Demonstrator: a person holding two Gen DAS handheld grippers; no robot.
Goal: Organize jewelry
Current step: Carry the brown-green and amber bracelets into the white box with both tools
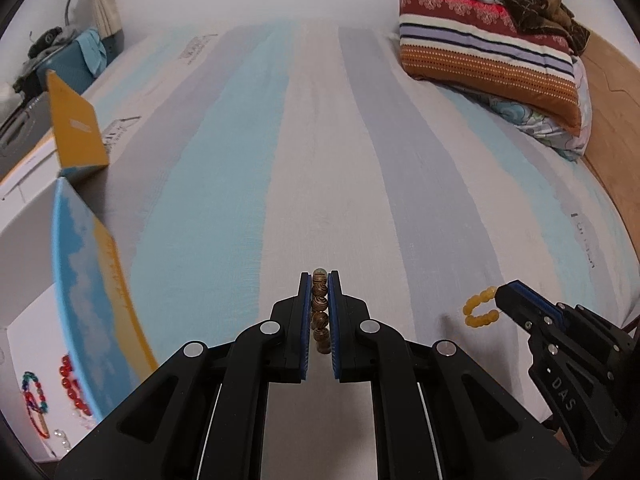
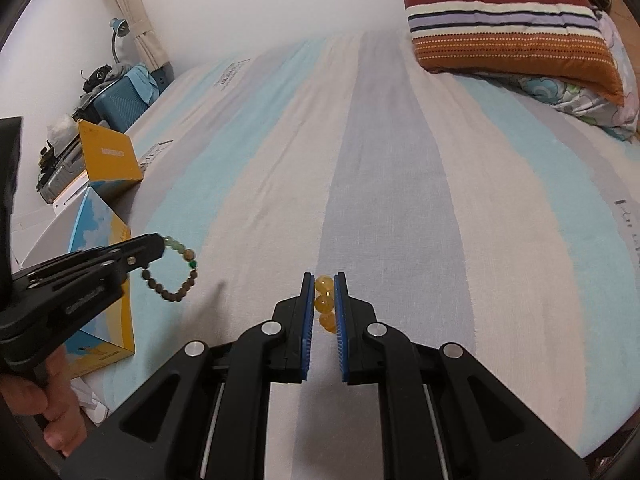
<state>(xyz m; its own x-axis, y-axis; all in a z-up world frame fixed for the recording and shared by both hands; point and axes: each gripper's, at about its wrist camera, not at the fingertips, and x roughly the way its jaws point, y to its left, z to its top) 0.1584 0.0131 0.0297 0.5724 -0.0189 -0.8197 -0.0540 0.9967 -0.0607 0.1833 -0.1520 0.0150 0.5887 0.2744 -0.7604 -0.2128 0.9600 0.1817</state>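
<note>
Dangling from the clenched left gripper (image 1: pixel 320 280), brown bracelet (image 2: pixel 176 276); right gripper (image 2: pixel 324 280) pinches yellow bracelet (image 1: pixel 478 310).

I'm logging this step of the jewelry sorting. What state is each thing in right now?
Left gripper: shut on the brown bead bracelet.
Right gripper: shut on the yellow bead bracelet.
Box: open, flaps up.
Red bracelet: lying in the box.
Multicolored bracelet: lying in the box.
</note>
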